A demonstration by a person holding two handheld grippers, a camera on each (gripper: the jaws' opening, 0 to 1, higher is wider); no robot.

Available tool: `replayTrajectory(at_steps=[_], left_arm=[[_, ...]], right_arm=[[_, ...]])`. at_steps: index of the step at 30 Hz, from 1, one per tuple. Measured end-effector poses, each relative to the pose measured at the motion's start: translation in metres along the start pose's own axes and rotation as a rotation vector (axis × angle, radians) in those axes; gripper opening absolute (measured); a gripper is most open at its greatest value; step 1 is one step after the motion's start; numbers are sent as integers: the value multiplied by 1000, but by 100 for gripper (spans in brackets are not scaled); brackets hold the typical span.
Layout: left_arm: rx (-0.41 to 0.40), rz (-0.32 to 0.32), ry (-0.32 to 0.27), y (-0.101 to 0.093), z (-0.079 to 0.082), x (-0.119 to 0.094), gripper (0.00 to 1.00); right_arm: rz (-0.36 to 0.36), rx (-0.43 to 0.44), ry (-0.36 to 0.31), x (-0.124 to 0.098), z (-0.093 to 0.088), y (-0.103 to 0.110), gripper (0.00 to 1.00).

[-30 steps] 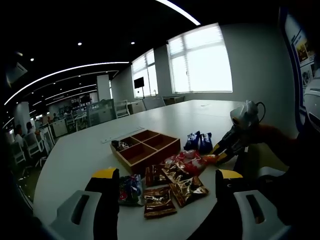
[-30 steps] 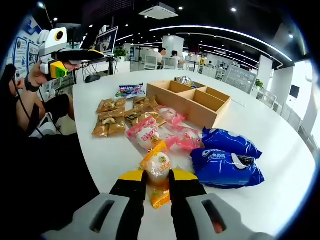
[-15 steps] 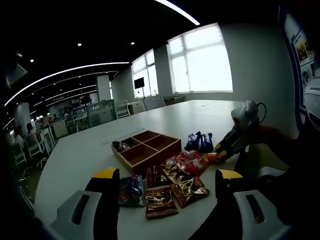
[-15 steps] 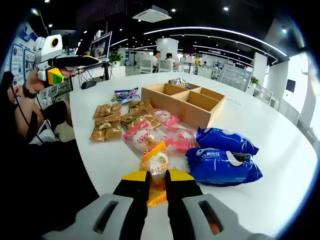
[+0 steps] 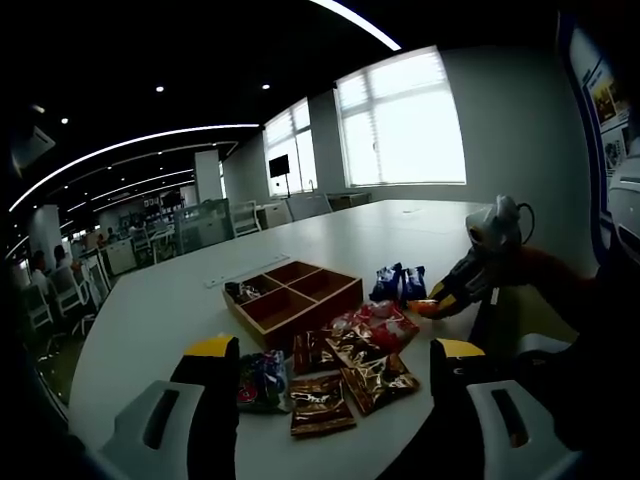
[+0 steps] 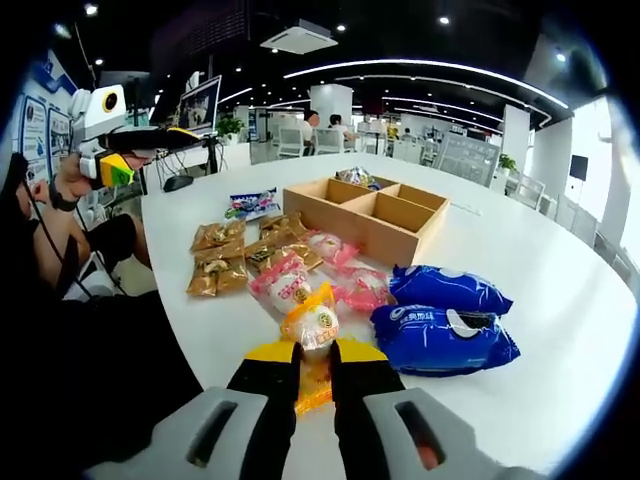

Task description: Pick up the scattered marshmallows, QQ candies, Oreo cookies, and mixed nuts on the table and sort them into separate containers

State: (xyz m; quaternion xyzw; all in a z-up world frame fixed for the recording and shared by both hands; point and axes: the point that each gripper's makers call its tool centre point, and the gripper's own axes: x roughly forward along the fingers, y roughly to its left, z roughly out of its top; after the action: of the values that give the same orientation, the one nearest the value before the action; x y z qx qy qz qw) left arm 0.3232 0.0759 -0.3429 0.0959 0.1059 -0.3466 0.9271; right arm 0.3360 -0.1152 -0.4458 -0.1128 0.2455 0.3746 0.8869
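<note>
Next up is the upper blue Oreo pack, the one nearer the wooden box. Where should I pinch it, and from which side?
Grip the upper blue Oreo pack across its puffed middle, coming from above. It lies flat on the table, its long sides free, with the second blue pack close alongside, so a sideways approach looks crowded.

Nothing here can I read with any certainty. The two blue packs on the table carry white print, but I cannot make out the letters. The orange packet in my right tool has a round picture on its face and no lettering I can read. The pink packets show round marks too blurred to read. The posters on the wall beside my left tool are too small to read, as is the poster seen in the left gripper view.
</note>
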Motion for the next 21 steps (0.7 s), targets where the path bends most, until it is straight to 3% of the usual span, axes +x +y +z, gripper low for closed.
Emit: replayTrajectory(at_steps=[14, 21], left_arm=[[-3, 1, -1, 0, 0, 0, 82], [-5, 4, -2, 1, 0, -1, 82]], right_arm=[[1, 8, -108, -25, 34, -5, 8], [-6, 1, -127, -32, 39, -7, 8]])
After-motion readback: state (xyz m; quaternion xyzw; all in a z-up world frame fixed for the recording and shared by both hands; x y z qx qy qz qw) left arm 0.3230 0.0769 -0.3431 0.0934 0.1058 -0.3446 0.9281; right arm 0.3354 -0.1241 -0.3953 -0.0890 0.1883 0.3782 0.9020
